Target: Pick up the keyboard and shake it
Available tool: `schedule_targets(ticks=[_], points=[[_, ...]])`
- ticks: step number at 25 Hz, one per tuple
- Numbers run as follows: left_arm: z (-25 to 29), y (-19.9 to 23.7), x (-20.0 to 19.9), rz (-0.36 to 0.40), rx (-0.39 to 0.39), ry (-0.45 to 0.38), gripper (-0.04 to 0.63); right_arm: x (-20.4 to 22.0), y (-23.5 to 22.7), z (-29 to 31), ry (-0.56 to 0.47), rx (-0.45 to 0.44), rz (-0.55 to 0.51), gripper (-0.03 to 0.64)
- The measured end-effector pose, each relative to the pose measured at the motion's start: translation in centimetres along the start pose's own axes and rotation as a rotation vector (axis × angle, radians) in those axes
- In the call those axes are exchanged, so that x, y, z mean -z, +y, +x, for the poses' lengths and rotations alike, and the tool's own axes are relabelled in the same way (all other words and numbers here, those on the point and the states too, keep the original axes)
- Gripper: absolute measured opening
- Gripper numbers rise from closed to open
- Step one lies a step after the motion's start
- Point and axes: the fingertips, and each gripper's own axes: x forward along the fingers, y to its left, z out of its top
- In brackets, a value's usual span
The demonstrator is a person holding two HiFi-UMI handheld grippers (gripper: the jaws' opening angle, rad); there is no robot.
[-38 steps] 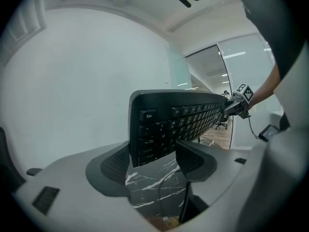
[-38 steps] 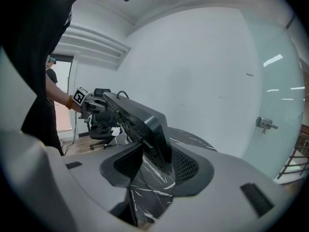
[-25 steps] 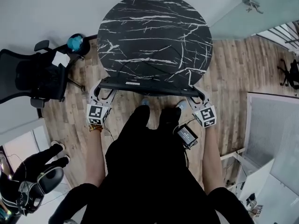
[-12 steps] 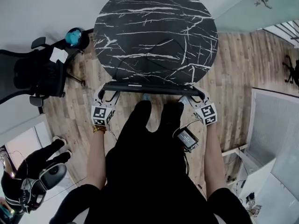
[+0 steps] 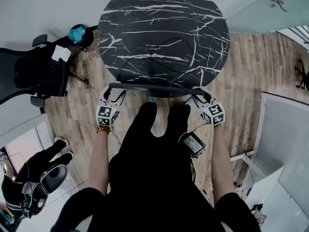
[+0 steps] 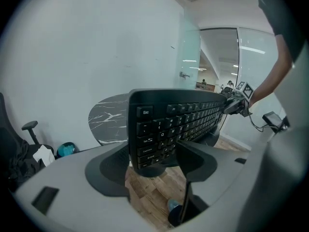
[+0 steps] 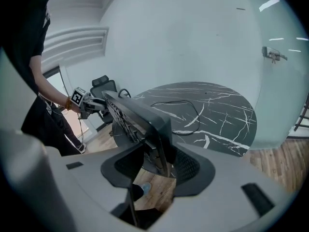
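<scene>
A black keyboard (image 5: pixel 159 87) hangs in the air just off the near rim of the round black marble table (image 5: pixel 164 13), held by its two ends. My left gripper (image 5: pixel 114 96) is shut on its left end and my right gripper (image 5: pixel 203 98) on its right end. In the left gripper view the keyboard (image 6: pixel 178 122) stands on edge with its keys facing the camera, clamped at the Esc end by the left gripper (image 6: pixel 154 159). The right gripper (image 7: pixel 160 162) pinches the other end of the keyboard (image 7: pixel 135 120). A thin black cable (image 5: pixel 161 45) lies on the tabletop.
A black office chair (image 5: pixel 34 74) with a white paper stands at the left, a teal object (image 5: pixel 77 34) behind it. A white cabinet (image 5: pixel 285 139) is at the right, a glass wall beyond the table. The floor (image 5: pixel 241 66) is wood planks. A small device (image 5: pixel 193 143) hangs at the person's waist.
The keyboard has tipped further onto its edge and looks thinner from above. Both grippers have stayed clamped on its ends and shifted slightly towards the table.
</scene>
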Motion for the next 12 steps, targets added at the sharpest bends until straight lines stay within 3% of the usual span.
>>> schedule_targets(ticks=[12], points=[[3.0, 2.0, -0.1, -0.084, 0.037, 0.039, 0.29, -1.0, -1.8, 1.9, 0.015, -0.08, 0.171, 0.175]])
